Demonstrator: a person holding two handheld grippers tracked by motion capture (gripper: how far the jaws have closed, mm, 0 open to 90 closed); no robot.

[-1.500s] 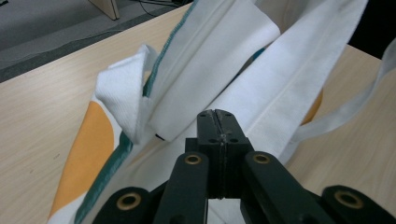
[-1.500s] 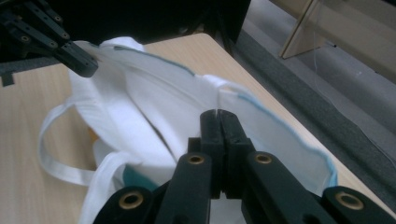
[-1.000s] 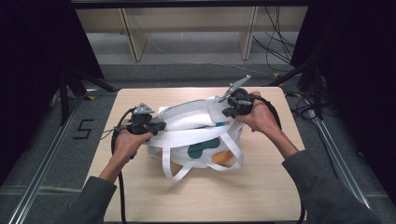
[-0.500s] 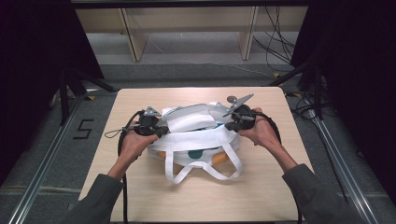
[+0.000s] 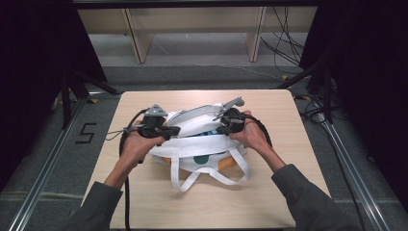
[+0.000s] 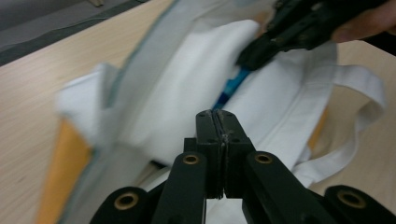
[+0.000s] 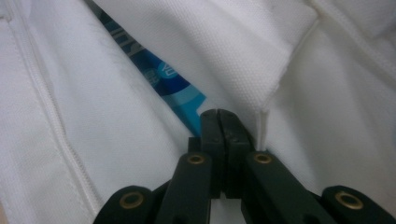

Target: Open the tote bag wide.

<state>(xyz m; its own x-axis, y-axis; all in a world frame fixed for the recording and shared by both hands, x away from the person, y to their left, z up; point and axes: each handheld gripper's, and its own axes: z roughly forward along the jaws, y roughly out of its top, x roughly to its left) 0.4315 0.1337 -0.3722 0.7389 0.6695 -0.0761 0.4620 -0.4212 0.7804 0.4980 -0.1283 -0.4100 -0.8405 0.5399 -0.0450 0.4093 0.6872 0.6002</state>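
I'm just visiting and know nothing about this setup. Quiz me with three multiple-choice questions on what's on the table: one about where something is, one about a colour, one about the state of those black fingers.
1. Where does the white tote bag lie?
A. Near the middle of the table
B. On the floor
C. On the shelf behind

2. What colour is the item peeking from the bag's opening?
A. Red
B. Blue
C. Black

3. How do the fingers of the left gripper and the right gripper stand?
A. Both wide open
B. One open, one closed
C. Both pressed together

Answers:
1. A, the high view shows the bag between both hands on the tabletop.
2. B, a blue printed strip shows between white fabric folds.
3. C, each gripper view shows no gap between its fingers.
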